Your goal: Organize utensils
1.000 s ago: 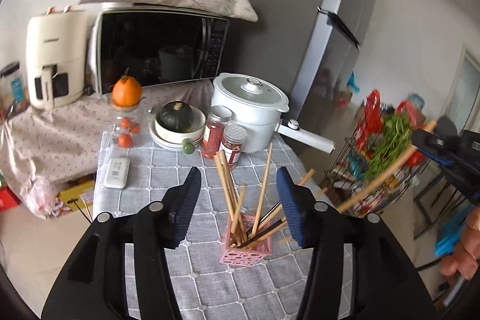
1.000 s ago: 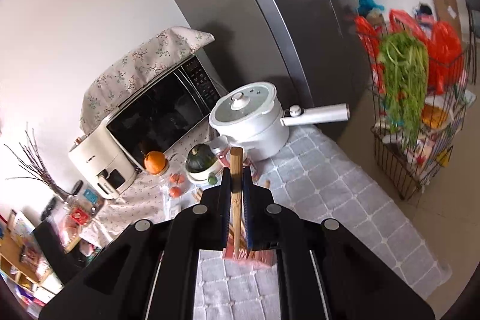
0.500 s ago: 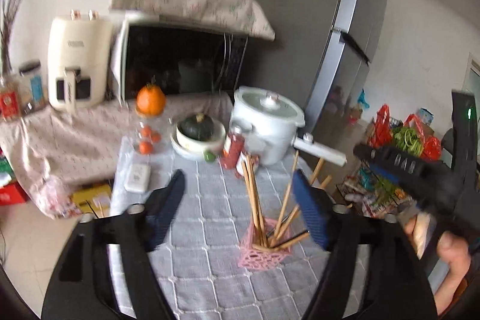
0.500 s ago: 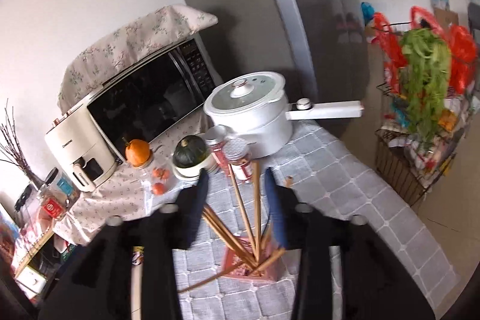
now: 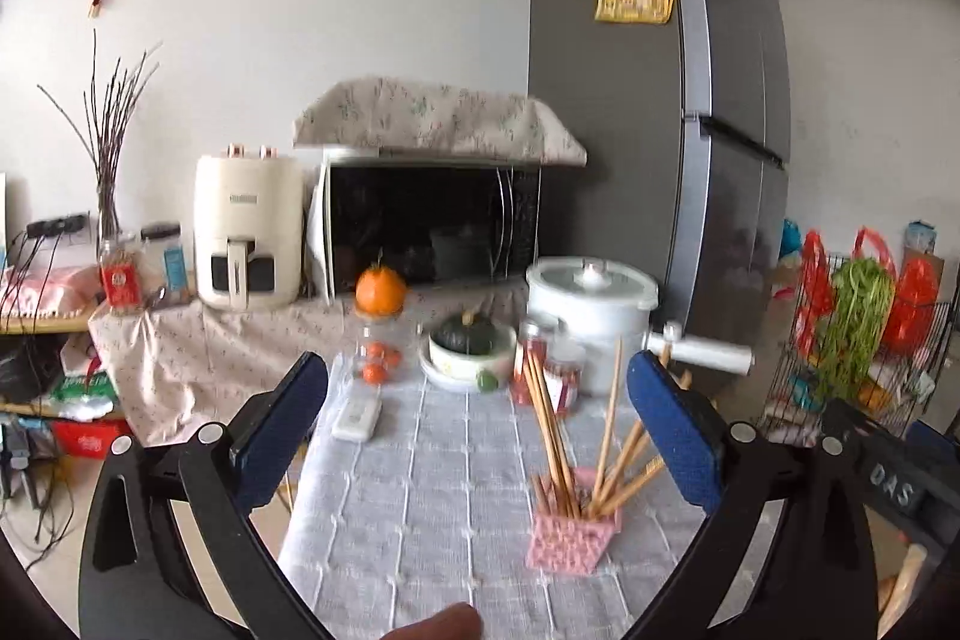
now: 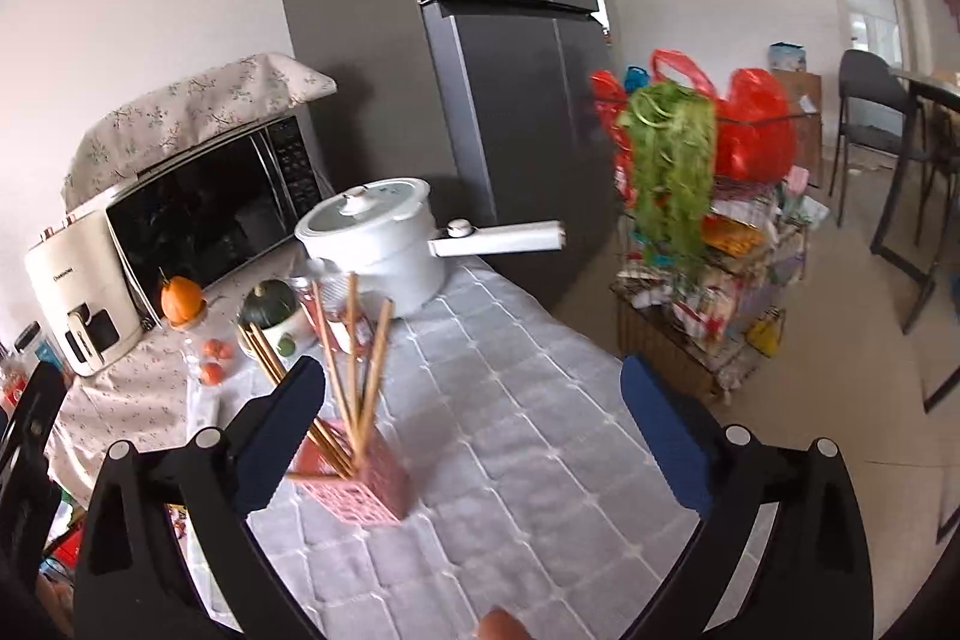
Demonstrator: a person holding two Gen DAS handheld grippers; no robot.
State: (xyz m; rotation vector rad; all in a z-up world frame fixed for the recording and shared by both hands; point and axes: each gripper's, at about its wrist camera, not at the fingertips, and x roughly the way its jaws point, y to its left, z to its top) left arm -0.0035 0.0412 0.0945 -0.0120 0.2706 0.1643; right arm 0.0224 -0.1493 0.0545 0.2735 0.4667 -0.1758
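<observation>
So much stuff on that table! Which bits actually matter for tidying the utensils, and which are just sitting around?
Part of the job:
- wooden chopsticks
- pink holder basket
- left tongs and right tongs, both opening, nothing between them

Just lying about:
- white pot
- squash in a bowl
- orange
- remote
- spice jars

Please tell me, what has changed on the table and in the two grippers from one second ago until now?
The right gripper let go of the wooden chopstick it pinched; its jaws are opening, nothing between them. That chopstick now stands with the other chopsticks in the pink holder. The left gripper is also opening, empty, and both have drawn back. The white pot, squash bowl and jars kept their places.
</observation>
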